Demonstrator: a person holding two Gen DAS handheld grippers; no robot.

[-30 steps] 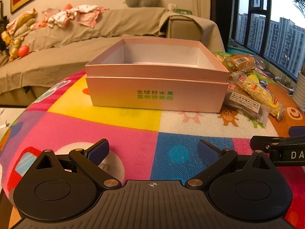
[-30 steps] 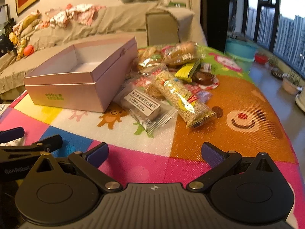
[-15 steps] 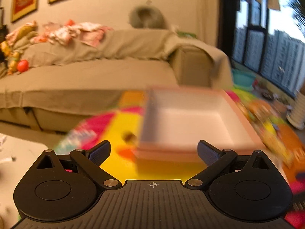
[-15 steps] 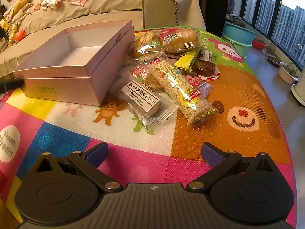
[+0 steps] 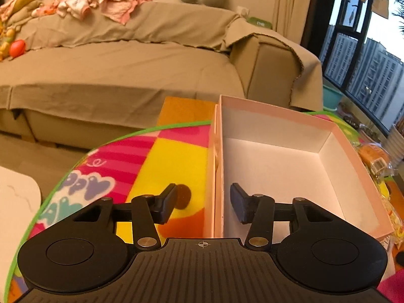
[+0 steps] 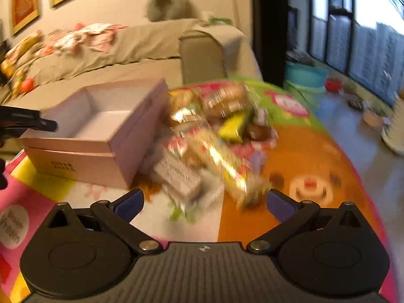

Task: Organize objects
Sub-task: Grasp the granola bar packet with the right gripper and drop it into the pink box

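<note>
An open, empty pink cardboard box sits on a colourful mat. My left gripper straddles the box's left wall, one pad outside and one inside. Its jaws are closing with the wall between them, and a gap still shows on each side of it. In the blurred right wrist view the same box lies at the left, with a pile of wrapped snacks beside it. My right gripper is open and holds nothing, just short of that pile. A finger of the left gripper reaches in at the box's left.
A covered sofa with clothes and toys on it runs behind the table. The mat's green edge curves off at the left, with floor beyond. A bread packet lies right of the box. A teal basin stands by the windows.
My left gripper swung from the box's front round to its left side and narrowed its jaws about the wall. The right wrist view has blurred and its aim has lifted slightly; the snacks lie as before.
</note>
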